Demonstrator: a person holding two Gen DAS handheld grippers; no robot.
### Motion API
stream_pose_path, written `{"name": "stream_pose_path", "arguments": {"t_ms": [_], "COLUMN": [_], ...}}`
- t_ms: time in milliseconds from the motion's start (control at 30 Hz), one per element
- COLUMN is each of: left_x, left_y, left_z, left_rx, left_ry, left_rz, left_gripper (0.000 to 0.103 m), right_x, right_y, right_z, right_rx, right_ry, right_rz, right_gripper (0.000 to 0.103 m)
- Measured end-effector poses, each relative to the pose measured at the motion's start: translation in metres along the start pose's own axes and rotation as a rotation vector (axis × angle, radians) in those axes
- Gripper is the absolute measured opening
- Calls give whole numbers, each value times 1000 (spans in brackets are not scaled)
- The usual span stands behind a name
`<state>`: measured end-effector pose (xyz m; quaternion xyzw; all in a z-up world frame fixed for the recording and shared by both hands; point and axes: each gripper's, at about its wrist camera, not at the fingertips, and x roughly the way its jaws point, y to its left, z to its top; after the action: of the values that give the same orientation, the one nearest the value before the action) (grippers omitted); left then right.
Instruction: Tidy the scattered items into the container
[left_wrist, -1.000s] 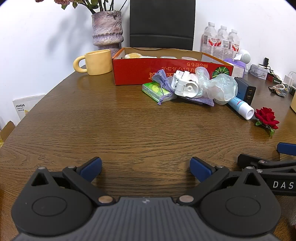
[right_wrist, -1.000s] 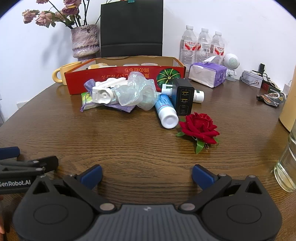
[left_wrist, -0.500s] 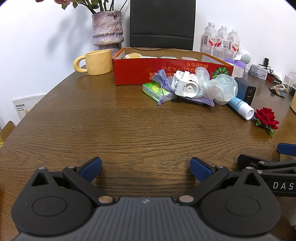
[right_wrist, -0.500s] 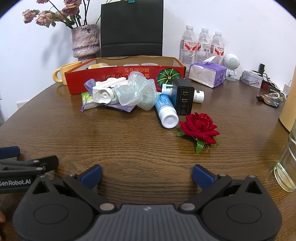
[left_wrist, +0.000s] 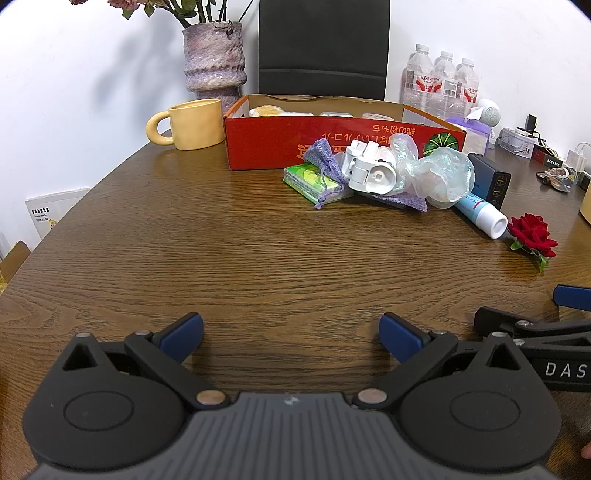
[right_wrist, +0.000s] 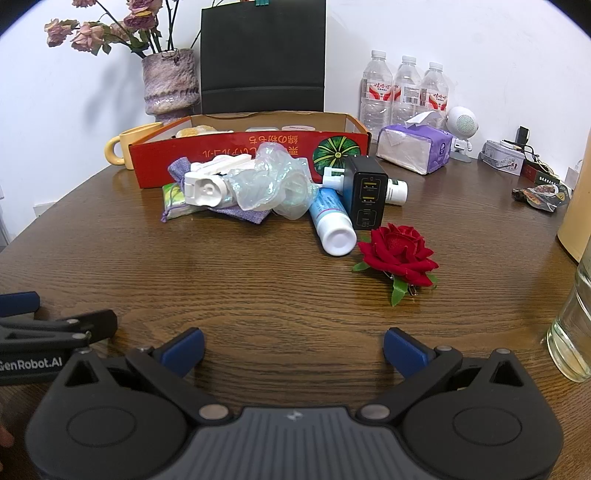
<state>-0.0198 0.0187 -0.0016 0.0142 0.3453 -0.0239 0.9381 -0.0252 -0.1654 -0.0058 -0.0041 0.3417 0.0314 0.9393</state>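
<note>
I see left tongs (left_wrist: 291, 334) released, empty | right tongs (right_wrist: 293, 350) released, empty | clutter beside red box (right_wrist: 229, 155) on bench (left_wrist: 258, 258)

Nothing you handle has shifted over the past second. Your left gripper (left_wrist: 291, 330) and right gripper (right_wrist: 293, 347) show no change in position or in the spread of their jaws, and every item in the pile by the box (right_wrist: 236, 155) lies exactly as it did. Across both wrist views, no difference can be made out at all.
</note>
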Motion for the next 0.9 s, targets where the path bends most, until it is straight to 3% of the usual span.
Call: {"name": "stream_pose_path", "arguments": {"t_ms": [900], "left_x": [0], "left_y": [0], "left_z": [1], "left_rx": [11], "left_ry": [-9], "left_rz": [-11], "left_gripper": [103], "right_x": [-2], "right_y": [0], "right_z": [-1], "right_rx": [-12], "right_ry": [1], "right_rz": [15], "right_gripper": [103]}}
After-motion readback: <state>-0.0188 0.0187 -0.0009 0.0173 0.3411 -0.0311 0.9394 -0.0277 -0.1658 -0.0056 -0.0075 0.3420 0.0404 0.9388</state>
